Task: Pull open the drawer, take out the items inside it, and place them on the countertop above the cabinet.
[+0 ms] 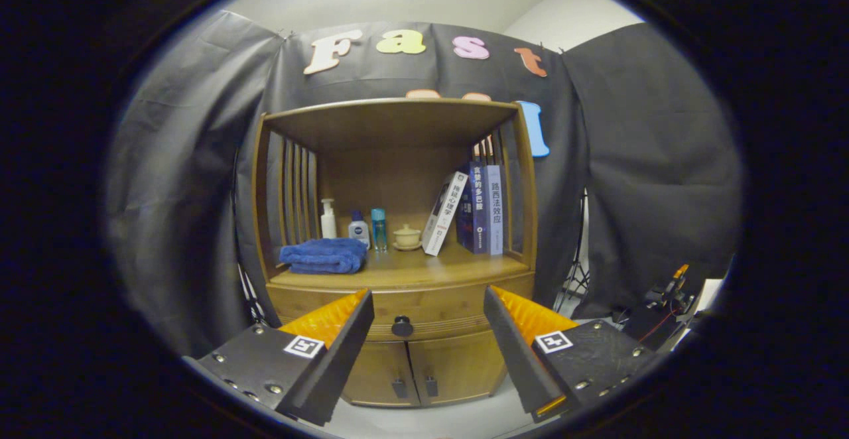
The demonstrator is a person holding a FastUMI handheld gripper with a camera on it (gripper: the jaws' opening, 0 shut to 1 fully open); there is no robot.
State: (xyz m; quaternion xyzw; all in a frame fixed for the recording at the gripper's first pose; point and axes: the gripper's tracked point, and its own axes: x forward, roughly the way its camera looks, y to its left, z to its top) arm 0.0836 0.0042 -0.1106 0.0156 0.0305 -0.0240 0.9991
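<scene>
A wooden cabinet stands straight ahead, with a countertop under an open shelf alcove. Below the countertop runs the drawer, closed, with a round dark knob at its middle. My gripper is open and holds nothing; its two fingers stand wide apart, some way short of the cabinet. The knob shows between the fingers, a little nearer the left one. What lies inside the drawer is hidden.
On the countertop lie a folded blue towel, three small bottles, a small lidded cup and three books. Two cupboard doors with small handles sit below the drawer. A stand and gear are at the right.
</scene>
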